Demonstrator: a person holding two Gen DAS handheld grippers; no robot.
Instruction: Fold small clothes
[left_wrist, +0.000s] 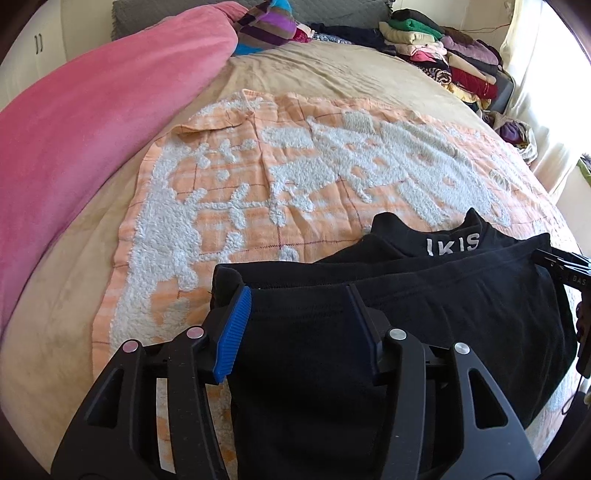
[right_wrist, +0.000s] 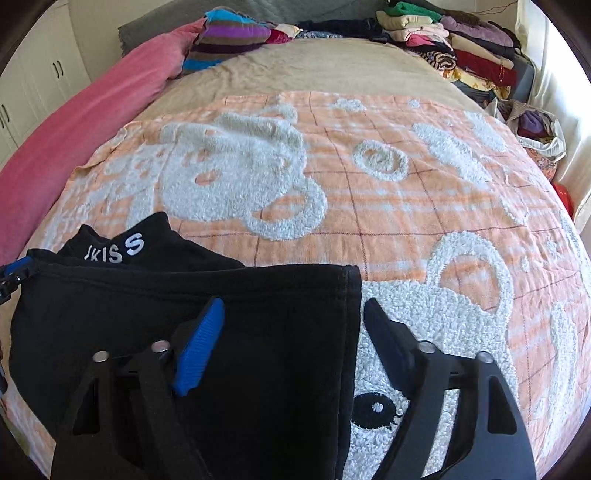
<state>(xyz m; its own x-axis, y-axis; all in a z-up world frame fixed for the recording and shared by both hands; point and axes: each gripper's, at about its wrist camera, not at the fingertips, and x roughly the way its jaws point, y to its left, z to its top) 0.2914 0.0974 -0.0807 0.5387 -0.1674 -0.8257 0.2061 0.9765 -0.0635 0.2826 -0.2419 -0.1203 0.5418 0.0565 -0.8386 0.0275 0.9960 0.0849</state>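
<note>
A small black garment (left_wrist: 424, 295) with white letters on its band lies folded over on an orange and white towel (left_wrist: 295, 177) on the bed. It also shows in the right wrist view (right_wrist: 221, 306). My left gripper (left_wrist: 297, 291) is open, its fingers spread over the garment's left part near its left edge. My right gripper (right_wrist: 293, 306) is open and straddles the garment's right edge, left finger over the cloth, right finger over the towel (right_wrist: 369, 184). The right gripper's tip shows at the far right of the left wrist view (left_wrist: 565, 264).
A pink blanket (left_wrist: 85, 140) lies along the left of the bed. A striped cloth (left_wrist: 269, 26) sits at the head. Stacks of folded clothes (left_wrist: 443, 55) line the far right, with a bag of clothes (right_wrist: 532, 125) beside the bed.
</note>
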